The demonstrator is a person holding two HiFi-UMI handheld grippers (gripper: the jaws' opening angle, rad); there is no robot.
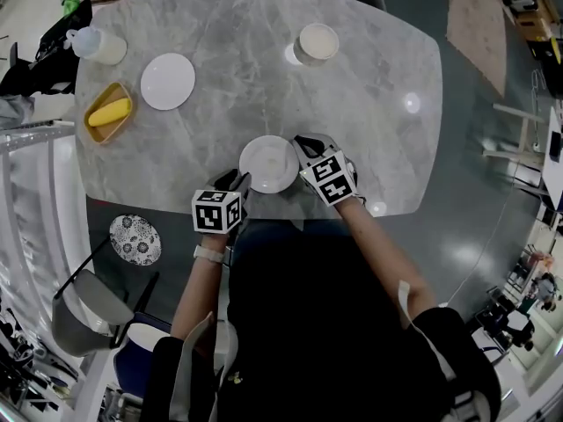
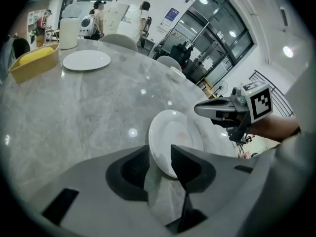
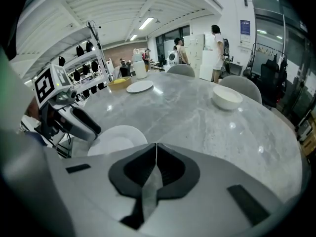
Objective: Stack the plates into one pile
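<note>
Two plates lay well apart; near plate (image 1: pixel 269 163) at lower centre, its rim between my left gripper's (image 1: pixel 237 181) parted, unpinching jaws; far plate (image 1: pixel 167 81) upper left, nearer that gripper; my right gripper (image 1: pixel 308 145) closed, empty, just right of the near plate.

grey grippers (image 2: pixel 159 154), marker cubes (image 1: pixel 217 211), black shirt (image 1: pixel 334 323), white wristband (image 1: pixel 209 253)

**Other Things on the Table**

The grey marble table (image 1: pixel 378 139) carried a white bowl (image 1: pixel 318 41) at its far side. At the far left stood a white jug (image 1: pixel 98 46), and near it a yellow tray (image 1: pixel 99 134) held a yellow item (image 1: pixel 109 112).
</note>
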